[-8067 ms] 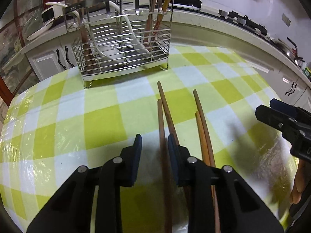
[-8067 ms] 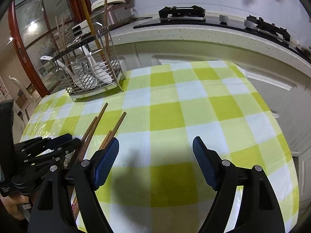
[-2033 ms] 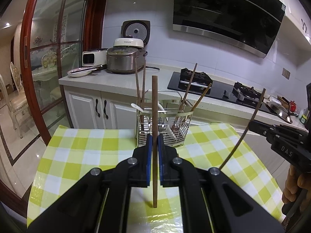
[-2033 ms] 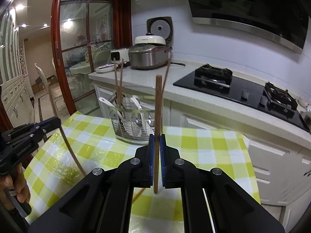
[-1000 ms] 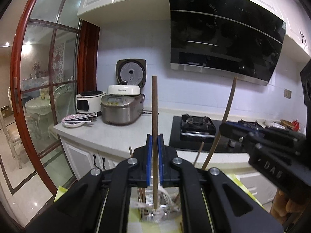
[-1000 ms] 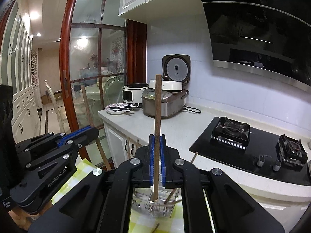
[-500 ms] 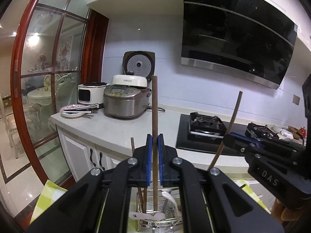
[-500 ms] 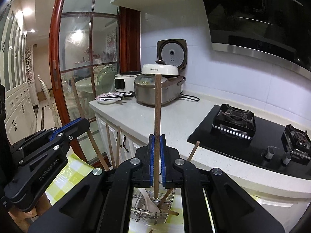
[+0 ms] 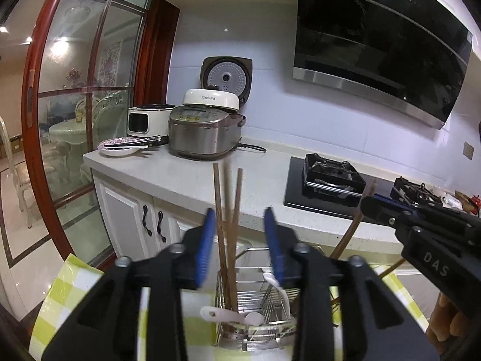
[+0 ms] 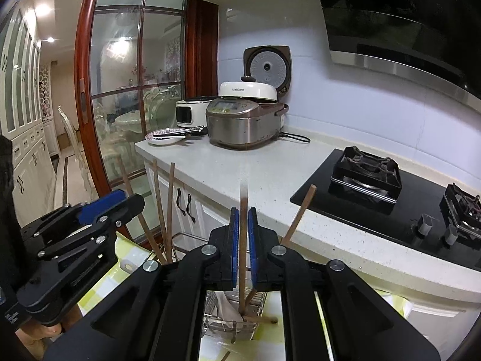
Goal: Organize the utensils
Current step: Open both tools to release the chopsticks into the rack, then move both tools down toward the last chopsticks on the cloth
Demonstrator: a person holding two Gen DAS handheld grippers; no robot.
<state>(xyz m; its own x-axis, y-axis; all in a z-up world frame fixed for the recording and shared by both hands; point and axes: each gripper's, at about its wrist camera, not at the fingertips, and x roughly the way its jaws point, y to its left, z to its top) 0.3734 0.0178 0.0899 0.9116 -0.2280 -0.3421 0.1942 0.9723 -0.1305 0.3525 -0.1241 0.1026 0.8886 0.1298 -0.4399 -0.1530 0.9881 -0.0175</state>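
Observation:
The wire utensil rack stands on the checked tablecloth below both grippers. My left gripper is open and empty above the rack's left compartment, where upright wooden chopsticks stand. White spoons lie in the rack. My right gripper has its jaws slightly parted, with a blurred wooden chopstick between them, its lower end in the rack. More chopsticks stand in the rack's left part; another leans right. The right gripper also shows in the left wrist view.
A white counter runs behind the table with a rice cooker, a plate and a black gas hob. White cabinets sit under the counter. A red-framed glass door is at the left.
My left gripper has opened and its chopstick now stands in the rack. My right gripper's jaws have parted slightly and its chopstick has slid down, blurred. Both grippers have moved lower.

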